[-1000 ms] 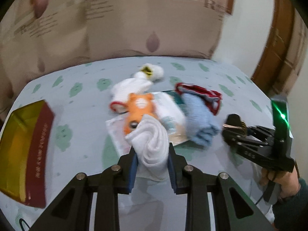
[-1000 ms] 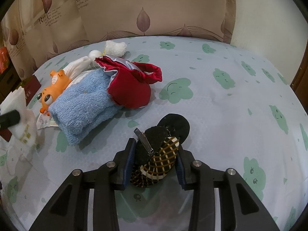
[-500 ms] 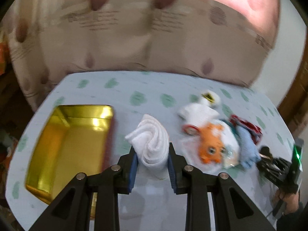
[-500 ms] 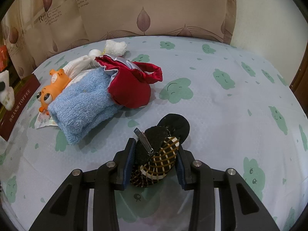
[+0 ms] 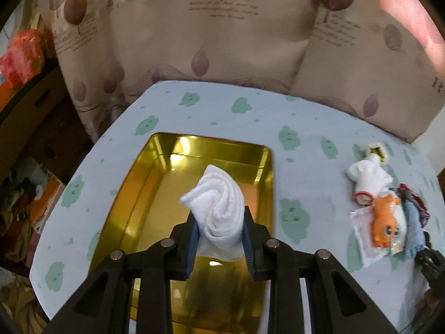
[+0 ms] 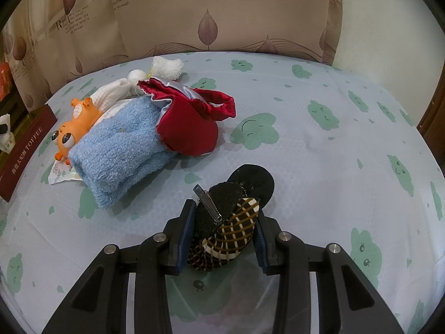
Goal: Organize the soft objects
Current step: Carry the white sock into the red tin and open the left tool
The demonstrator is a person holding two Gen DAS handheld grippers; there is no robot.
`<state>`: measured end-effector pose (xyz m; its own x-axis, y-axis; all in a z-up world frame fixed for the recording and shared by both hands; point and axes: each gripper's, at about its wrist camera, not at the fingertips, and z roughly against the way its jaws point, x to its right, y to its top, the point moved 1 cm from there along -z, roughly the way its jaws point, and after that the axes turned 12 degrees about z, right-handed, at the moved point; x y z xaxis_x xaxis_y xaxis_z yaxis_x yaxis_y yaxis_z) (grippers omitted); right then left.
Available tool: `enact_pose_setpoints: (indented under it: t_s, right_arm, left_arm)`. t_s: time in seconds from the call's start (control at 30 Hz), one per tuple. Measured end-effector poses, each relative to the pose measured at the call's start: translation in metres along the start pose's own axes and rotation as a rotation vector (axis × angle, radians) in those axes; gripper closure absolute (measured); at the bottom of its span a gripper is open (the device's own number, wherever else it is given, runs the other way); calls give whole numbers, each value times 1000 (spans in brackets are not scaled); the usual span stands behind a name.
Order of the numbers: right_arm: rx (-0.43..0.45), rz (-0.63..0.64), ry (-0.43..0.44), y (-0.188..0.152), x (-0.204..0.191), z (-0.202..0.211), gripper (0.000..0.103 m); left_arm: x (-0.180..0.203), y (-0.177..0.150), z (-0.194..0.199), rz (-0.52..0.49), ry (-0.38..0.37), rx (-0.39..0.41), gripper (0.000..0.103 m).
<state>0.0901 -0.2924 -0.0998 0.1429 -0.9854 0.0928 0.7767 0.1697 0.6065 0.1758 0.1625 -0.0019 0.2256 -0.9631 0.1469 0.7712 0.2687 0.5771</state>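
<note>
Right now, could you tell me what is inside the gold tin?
The gold tin shows only bare shiny floor. The left gripper holds a rolled white sock above it, and they hide its near right part.

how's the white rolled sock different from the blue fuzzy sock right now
The white rolled sock is smooth, coiled and clamped in the left gripper over the gold tin. The blue fuzzy sock is fluffy, larger and lies free on the bedsheet beside the orange toy. Both are soft.
</note>
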Motion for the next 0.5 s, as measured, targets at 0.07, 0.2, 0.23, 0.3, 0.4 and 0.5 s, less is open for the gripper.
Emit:
enact_pose_setpoints:
  t_s: [0.07,0.2,0.23,0.3,0.4,0.5]
  right_arm:
    - [-1,0,-1,0,0,0,67]
    - [-1,0,-1,1,0,0,67]
    - [-1,0,-1,0,0,0,67]
    - [-1,1,-2,1,0,0,67]
    - [-1,0,-1,1,0,0,67]
    - [-1,0,-1,1,0,0,67]
  left_arm:
    - [-2,-2,-4,5,12,-4,75]
    - [-13,4,-18,24,40,-8,75]
    - [-15,5,-19,27,42,-7,75]
    - [-18,9,-23,24,46,-7,73]
    - [-21,12,-28,16,59,-2,71]
    - [-24,14,-32,18,92,10,67]
